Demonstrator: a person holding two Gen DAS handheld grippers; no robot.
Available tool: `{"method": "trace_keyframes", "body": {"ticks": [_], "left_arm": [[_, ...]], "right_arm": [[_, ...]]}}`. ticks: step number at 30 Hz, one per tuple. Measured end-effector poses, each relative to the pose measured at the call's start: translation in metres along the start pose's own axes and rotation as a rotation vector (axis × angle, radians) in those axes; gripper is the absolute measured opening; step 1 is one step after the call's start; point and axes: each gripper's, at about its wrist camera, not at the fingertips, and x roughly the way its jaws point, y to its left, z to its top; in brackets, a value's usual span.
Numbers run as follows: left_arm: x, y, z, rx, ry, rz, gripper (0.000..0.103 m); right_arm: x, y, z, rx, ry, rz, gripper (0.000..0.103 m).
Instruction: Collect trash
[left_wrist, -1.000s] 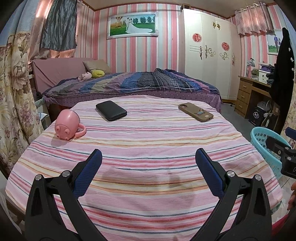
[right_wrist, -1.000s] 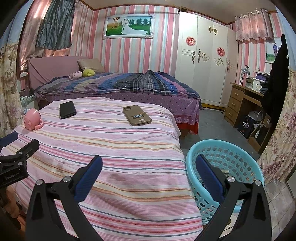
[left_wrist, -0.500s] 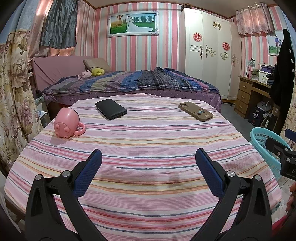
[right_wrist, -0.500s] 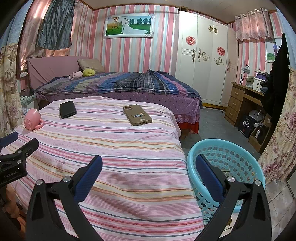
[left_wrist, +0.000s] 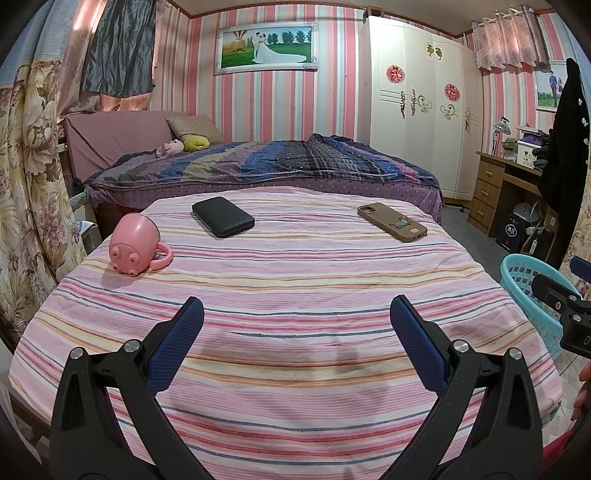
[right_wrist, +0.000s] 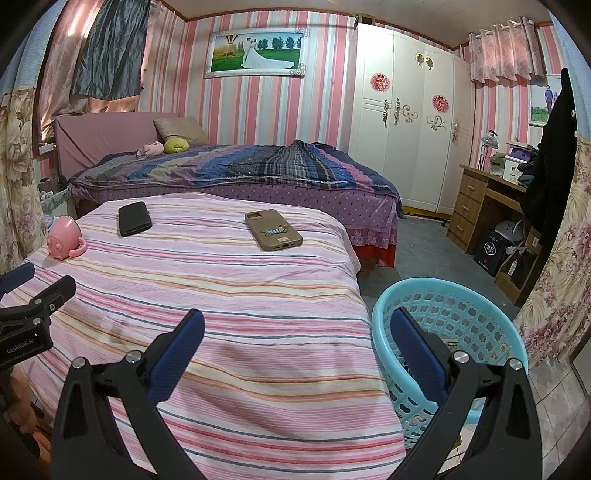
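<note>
Over a surface draped in a pink striped cloth (left_wrist: 295, 295), both handheld grippers hover with nothing between their blue-padded fingers. From the left wrist view, the left gripper (left_wrist: 295, 332) has its jaws spread wide above the near part of the cloth. From the right wrist view, the right gripper (right_wrist: 295, 332) is likewise wide apart, one finger over the cloth's right edge, the other in front of a light blue plastic basket (right_wrist: 480, 306).

That basket stands on the floor just beside the right side of the covered surface; something flat lies at its bottom, too hidden to name. On the cloth, toward the far end, rest three items, well apart from each other: a pink pig-shaped mug (left_wrist: 135, 245) lying on its side at the left, a black phone-sized case (left_wrist: 222, 221) in the middle, and a phone in a brown case (left_wrist: 391, 221) at the right. No loose trash is plainly visible on the cloth.

Beyond lies a bed (left_wrist: 258, 166) with a striped blue and purple cover. A white wardrobe (left_wrist: 417, 110) stands at the far right, near a wooden desk (left_wrist: 495, 184).
</note>
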Motion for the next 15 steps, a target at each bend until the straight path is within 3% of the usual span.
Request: {"method": "trace_keyframes", "body": {"ticks": [15], "left_arm": [[0.0010, 0.0025, -0.0012, -0.002, -0.003, 0.001, 0.098]], "right_arm": [[-0.0008, -0.0013, 0.0001, 0.000, 0.001, 0.000, 0.098]]}}
